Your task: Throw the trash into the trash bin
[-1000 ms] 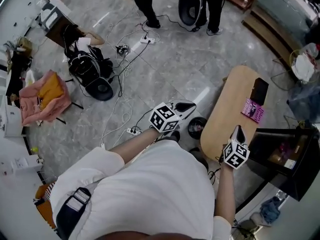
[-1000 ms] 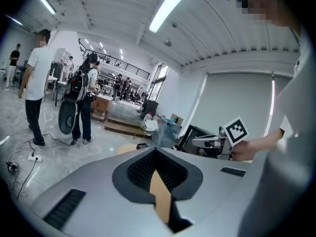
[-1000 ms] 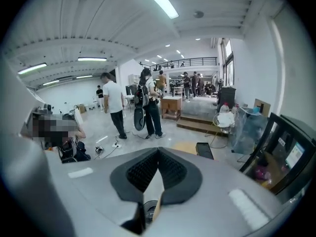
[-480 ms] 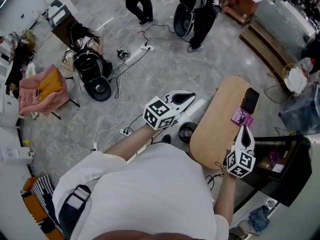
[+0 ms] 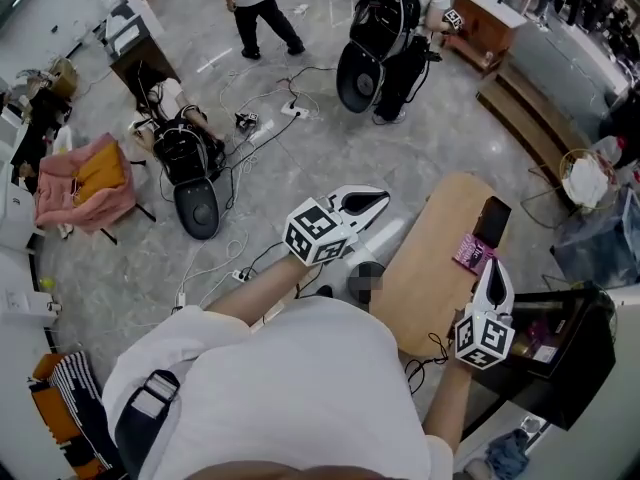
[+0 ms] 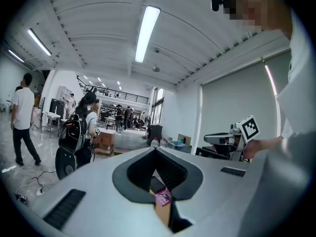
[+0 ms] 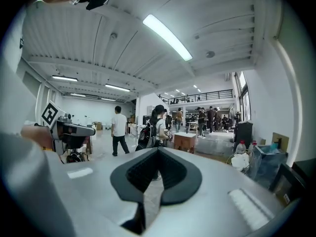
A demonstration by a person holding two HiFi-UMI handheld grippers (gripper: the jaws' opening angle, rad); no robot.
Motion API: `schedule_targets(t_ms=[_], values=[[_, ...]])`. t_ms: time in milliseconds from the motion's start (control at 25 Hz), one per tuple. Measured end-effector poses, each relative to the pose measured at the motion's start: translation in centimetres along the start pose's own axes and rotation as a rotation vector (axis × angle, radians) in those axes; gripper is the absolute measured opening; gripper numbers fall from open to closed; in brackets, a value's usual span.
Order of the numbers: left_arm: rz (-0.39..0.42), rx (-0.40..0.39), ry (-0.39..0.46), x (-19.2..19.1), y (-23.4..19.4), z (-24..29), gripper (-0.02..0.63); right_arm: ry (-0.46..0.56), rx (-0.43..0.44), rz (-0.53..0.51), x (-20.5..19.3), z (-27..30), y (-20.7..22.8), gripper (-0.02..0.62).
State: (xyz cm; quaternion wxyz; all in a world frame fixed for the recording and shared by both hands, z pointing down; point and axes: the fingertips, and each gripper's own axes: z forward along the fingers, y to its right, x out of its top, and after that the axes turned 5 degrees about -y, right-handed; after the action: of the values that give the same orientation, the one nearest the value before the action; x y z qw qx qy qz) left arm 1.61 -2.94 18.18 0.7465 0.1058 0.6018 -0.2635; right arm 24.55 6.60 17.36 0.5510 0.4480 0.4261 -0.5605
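A pink packet [image 5: 473, 253] lies on the oval wooden table [image 5: 430, 278] beside a black phone [image 5: 491, 221]. Through the slit of the left gripper view the pink packet [image 6: 162, 196] shows again. My left gripper [image 5: 372, 203] hangs over the floor left of the table, shut and holding nothing. To the right of the table, near its edge, my right gripper [image 5: 496, 271] is also shut and holding nothing. A small dark bin [image 5: 368, 267] stands on the floor by the table's left edge, partly under a mosaic patch.
A black cabinet [image 5: 560, 358] stands right of the table. A wire basket with a white bag [image 5: 585, 178] and a blue container [image 5: 610, 238] lie beyond it. Cables [image 5: 250, 138], backpacks [image 5: 190, 158] and standing people [image 5: 255, 8] fill the floor farther off.
Both grippers have come up toward the head camera and tipped closer to level. Their jaws stayed shut, and the packet and phone kept their place on the table.
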Motion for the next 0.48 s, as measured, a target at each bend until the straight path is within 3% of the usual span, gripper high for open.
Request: schedule_targets(t_ms=[480], values=[[-0.009, 0.0, -0.005, 0.01, -0.31, 1.09, 0.006, 0.009, 0.0, 0.007, 0.35, 0.32, 0.87, 0.011]])
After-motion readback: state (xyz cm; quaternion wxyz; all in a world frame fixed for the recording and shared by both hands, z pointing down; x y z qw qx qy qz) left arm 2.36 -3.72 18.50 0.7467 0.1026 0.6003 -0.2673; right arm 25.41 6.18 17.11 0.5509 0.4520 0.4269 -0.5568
